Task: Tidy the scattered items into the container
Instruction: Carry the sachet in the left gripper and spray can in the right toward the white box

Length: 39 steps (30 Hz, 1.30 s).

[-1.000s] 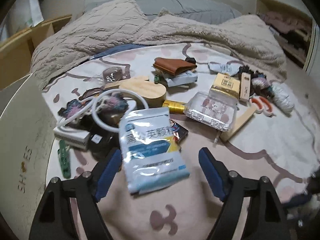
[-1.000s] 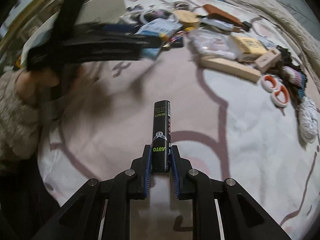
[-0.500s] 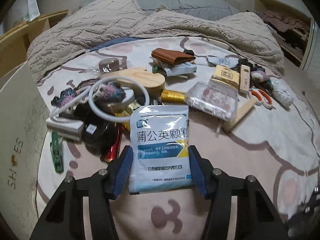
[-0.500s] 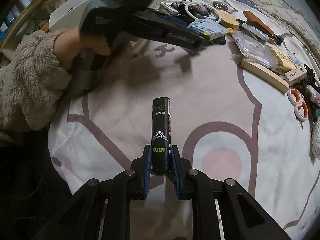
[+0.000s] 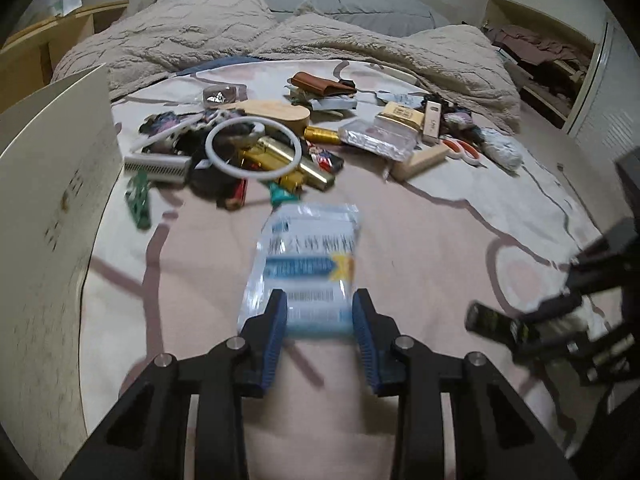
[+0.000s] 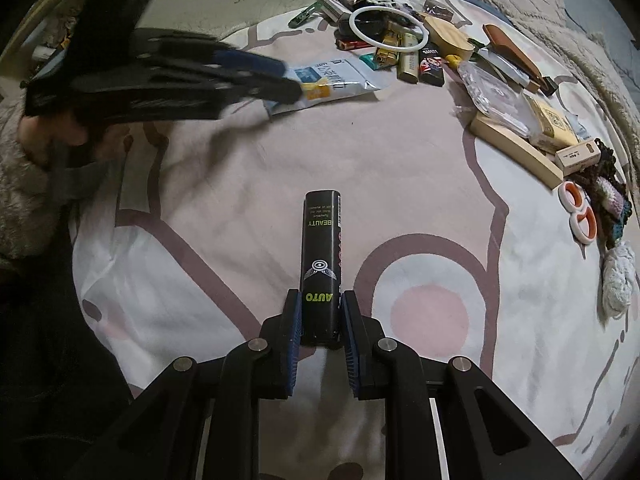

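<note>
Shoebox [image 5: 52, 184], stiff card, stands at frame left on the bed. Sachet [image 5: 308, 264] at centre looks light, limp, slippery; left gripper [image 5: 320, 320] is closing on its lower edge. Black tube [image 6: 321, 264], rigid, sits clenched in right gripper [image 6: 320, 316].

Spread over a bed [image 5: 460, 240] with a pink-and-white patterned sheet: a white ring [image 5: 254, 148] atop gold lighters [image 5: 294, 160], a wooden block [image 5: 418, 159], orange-handled scissors [image 5: 464, 150], a green clip [image 5: 140, 200], a white yarn bundle [image 5: 502, 149], a brown leather pouch [image 5: 320, 84].
</note>
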### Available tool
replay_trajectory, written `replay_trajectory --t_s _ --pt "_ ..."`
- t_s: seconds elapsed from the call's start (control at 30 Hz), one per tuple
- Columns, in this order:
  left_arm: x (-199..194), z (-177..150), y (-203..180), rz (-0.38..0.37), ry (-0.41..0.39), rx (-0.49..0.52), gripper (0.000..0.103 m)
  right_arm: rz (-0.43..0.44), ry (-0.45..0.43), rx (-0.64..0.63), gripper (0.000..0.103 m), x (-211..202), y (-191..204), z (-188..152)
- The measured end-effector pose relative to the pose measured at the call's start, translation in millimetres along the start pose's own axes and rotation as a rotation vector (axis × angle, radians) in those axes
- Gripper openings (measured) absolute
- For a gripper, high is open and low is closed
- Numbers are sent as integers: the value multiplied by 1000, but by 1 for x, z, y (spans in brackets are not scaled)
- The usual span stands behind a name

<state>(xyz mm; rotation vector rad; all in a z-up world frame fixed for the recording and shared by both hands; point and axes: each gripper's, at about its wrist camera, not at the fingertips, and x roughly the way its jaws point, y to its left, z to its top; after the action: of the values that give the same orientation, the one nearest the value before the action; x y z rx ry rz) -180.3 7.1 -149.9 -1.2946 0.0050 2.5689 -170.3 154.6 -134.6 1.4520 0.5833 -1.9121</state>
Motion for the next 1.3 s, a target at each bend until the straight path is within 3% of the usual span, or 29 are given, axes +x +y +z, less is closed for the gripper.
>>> replay_trajectory --t_s 0.13,0.2,0.27,0.43,0.67,0.7,0.73,0.8,1.17,1.3 --pt "-6 -11 3 31 -2 5 36 -10 7 -2 20 2 0 2" --pt "-9 -10 7 52 -22 -11 69 -17 11 -7 20 4 1 2" --pt "-11 -5 10 49 -41 -34 84 -20 13 -9 21 4 1 3" --pt "4 17 8 55 -36 -10 85 -12 18 5 22 5 -3 6" --pt "46 29 3 46 56 21 82 -13 13 10 28 7 -5 9" --pt "47 27 2 50 52 29 77 -14 14 11 38 7 -6 9" --pt "46 26 1 52 43 37 74 -16 16 13 57 8 -6 9" --pt "44 25 0 43 32 38 61 -25 40 22 79 12 -7 9" --pt "18 -5 -2 -15 20 42 59 -35 44 24 78 13 -11 26" --pt "2 -26 -6 -28 17 65 59 -39 38 51 63 12 -15 37"
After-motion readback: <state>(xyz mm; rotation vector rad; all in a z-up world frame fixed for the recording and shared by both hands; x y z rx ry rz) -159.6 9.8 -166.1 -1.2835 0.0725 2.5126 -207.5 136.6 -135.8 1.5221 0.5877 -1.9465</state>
